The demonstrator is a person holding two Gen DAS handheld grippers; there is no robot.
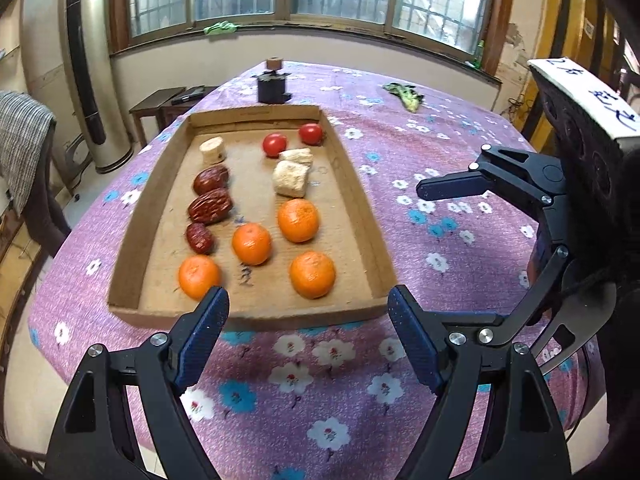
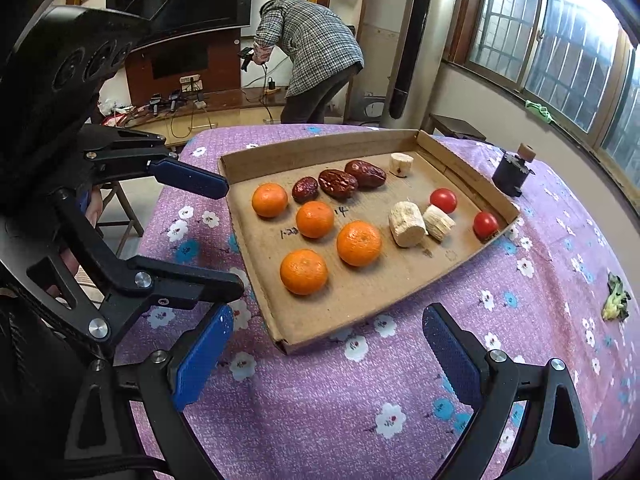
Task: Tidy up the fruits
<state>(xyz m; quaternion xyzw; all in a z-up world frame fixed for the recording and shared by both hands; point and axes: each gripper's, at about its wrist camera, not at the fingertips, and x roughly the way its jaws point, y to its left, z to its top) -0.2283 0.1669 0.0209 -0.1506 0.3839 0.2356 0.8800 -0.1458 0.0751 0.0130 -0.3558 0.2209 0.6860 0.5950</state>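
Note:
A shallow cardboard tray (image 1: pixel 362 208) (image 2: pixel 256 244) on the purple flowered table holds several oranges (image 1: pixel 298 220) (image 2: pixel 359 243), three red dates (image 1: pixel 210 206) (image 2: pixel 338 184), two cherry tomatoes (image 1: pixel 275 145) (image 2: pixel 443 200) and three pale cut chunks (image 1: pixel 291 179) (image 2: pixel 407 224). My left gripper (image 1: pixel 308 322) is open and empty, hovering just before the tray's near edge. My right gripper (image 2: pixel 328 344) is open and empty near the tray's corner; it also shows at the right of the left wrist view (image 1: pixel 448 188).
A small dark jar with a cork (image 1: pixel 273 84) (image 2: pixel 512 174) stands beyond the tray. A green vegetable scrap (image 1: pixel 406 94) (image 2: pixel 616 300) lies on the cloth. A person (image 2: pixel 308 52) bends over behind the table, beside a tall floor air conditioner (image 2: pixel 412 40).

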